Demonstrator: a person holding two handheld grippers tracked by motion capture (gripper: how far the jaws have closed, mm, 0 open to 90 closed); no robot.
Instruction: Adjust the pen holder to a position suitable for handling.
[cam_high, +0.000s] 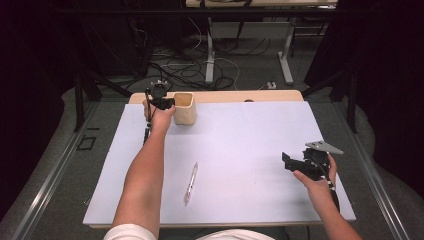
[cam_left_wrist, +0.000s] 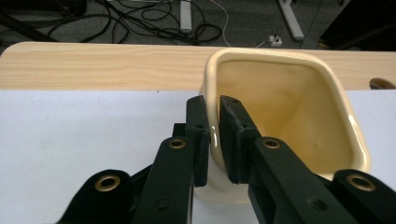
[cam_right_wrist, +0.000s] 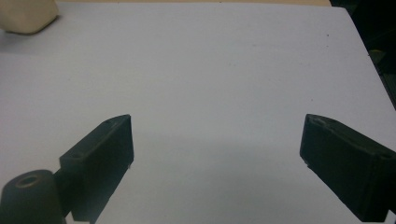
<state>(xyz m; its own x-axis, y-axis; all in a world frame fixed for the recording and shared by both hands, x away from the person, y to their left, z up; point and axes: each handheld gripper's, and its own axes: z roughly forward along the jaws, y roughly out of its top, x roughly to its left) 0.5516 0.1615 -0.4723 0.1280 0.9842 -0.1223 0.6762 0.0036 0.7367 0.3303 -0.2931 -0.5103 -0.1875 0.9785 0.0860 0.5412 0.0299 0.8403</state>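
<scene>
1. High view. A white sheet (cam_high: 235, 150) covered the wooden table (cam_high: 260, 96). A cream cup (cam_high: 184, 108) stood upright at the far left of the sheet. The left gripper (cam_high: 169, 102) was at the cup's left rim, held by the left hand (cam_high: 159, 117). A clear pen (cam_high: 191, 183) lay near the middle of the sheet's near half, well apart from the cup. The right gripper (cam_high: 286, 161) hovered at the near right, held by the right hand (cam_high: 316, 181), its grey plate (cam_high: 324, 146) on top.

2. Left gripper view. The left gripper (cam_left_wrist: 213, 135) was clenched on the wall of the cream cup (cam_left_wrist: 289, 107), one jaw outside, the other inside. The cup's interior looked empty.

3. Right gripper view. The right gripper (cam_right_wrist: 217, 140) was released, jaws wide apart above the bare white sheet (cam_right_wrist: 210, 70). A corner of the cream cup (cam_right_wrist: 28, 16) showed at the far left.
</scene>
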